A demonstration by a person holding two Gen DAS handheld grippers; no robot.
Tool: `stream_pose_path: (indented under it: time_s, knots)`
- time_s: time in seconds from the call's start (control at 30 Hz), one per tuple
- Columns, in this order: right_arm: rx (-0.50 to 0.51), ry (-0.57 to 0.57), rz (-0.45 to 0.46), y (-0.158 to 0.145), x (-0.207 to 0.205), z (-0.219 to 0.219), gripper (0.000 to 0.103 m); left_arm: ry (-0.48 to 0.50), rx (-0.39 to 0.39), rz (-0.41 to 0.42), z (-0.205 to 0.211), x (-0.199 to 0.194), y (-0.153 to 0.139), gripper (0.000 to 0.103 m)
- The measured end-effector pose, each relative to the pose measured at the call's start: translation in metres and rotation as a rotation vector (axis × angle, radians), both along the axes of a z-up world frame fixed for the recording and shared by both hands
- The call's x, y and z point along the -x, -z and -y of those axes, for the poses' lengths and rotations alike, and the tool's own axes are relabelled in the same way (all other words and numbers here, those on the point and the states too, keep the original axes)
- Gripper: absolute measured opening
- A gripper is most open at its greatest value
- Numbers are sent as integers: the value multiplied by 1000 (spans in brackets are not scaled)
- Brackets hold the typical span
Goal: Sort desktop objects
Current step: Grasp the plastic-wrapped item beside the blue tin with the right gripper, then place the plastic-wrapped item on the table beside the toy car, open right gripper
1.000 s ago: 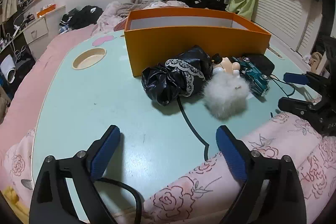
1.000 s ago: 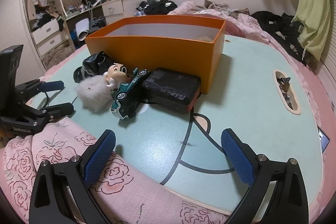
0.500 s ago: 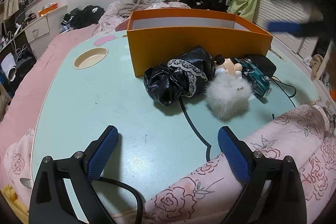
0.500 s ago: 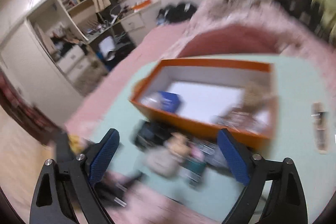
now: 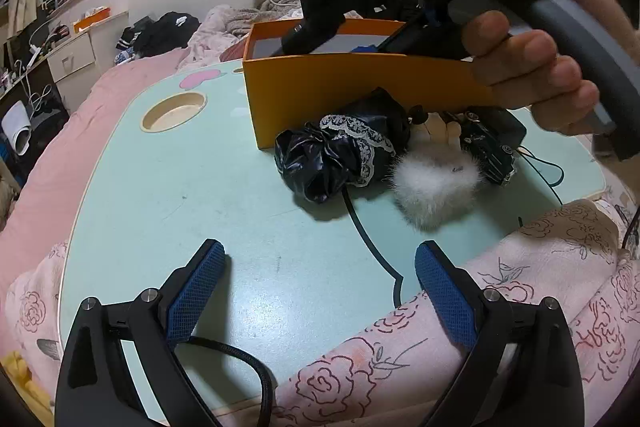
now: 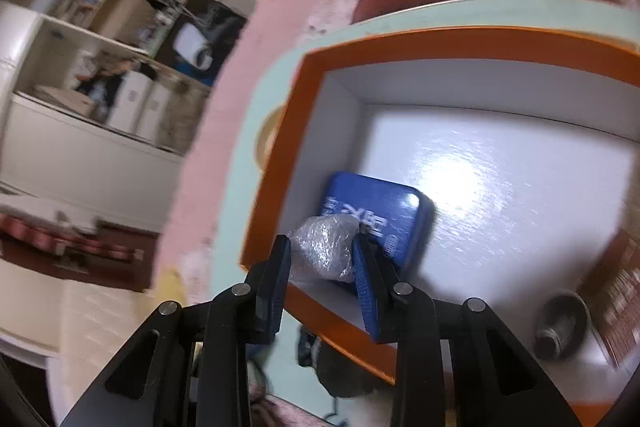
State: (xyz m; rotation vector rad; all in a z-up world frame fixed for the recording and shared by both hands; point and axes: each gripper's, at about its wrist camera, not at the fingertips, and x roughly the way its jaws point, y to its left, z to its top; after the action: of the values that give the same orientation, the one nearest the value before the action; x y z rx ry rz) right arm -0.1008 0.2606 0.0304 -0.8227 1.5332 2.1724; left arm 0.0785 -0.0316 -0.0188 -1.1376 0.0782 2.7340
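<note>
Desktop objects lie in two groups: some loose on the pale green table (image 5: pixel 168 187), some already inside the orange box (image 5: pixel 360 83).

Nearest, the left gripper (image 5: pixel 316 291) hovers low over the table's near edge with its blue pads wide apart and nothing between them; a rose-printed pink blanket (image 5: pixel 460 331) lies under its right finger. Ahead of it and a little to the right sits a white fluffy pompom (image 5: pixel 434 183). Just left of the pompom, and touching it, is a crumpled black pouch with lace trim (image 5: pixel 344 155), which rests against the front wall of the orange box. Right of the pompom is a dark green toy car (image 5: pixel 486 151), with a small doll figure (image 5: pixel 436 127) between car and pouch. A round recess (image 5: pixel 174 111) shows in the table ahead to the left.

Farther on, above the box, a person's hand (image 5: pixel 532 67) grips the handle of the right gripper (image 6: pixel 322 259), which points down into the box. Its jaws have just been closing and now stand narrow, pressed on a wad of crinkled clear plastic wrap (image 6: pixel 324 251). Directly beyond the fingertips a blue case with white lettering (image 6: pixel 376 215) lies on the white box floor, in the near left corner. Off to the right of the claw a small round dark object (image 6: pixel 564 327) sits on the box floor; what it is cannot be told.
</note>
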Motion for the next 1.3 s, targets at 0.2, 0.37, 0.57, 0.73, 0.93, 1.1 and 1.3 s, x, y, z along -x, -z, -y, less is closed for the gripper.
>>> stream_pose_path:
  time_s: [0.2,0.37,0.57,0.73,0.93,1.1,1.3]
  knots:
    - [-73,71,-153,-23,-35,10,29,0,-1,0,1,0,0,96]
    - [-280,114,-194,-61,-93,54,29,0,-1,0,1,0,0,96]
    - [-440,199,-54,-33,-171,116,30,0,0,1,1,0,0,96]
    - [-435,196,36,10,-194,139,30,0,0,1,1,0,0,96]
    - [-393,178,46,32,-184,124,30,0,0,0,1,0,0,96]
    - [-469,127,103,25,-162,120,31,0,-2,0,2,0,0,96]
    - [-560,183,72,15,-183,136,73,0,-1,0,1,0,0,96]
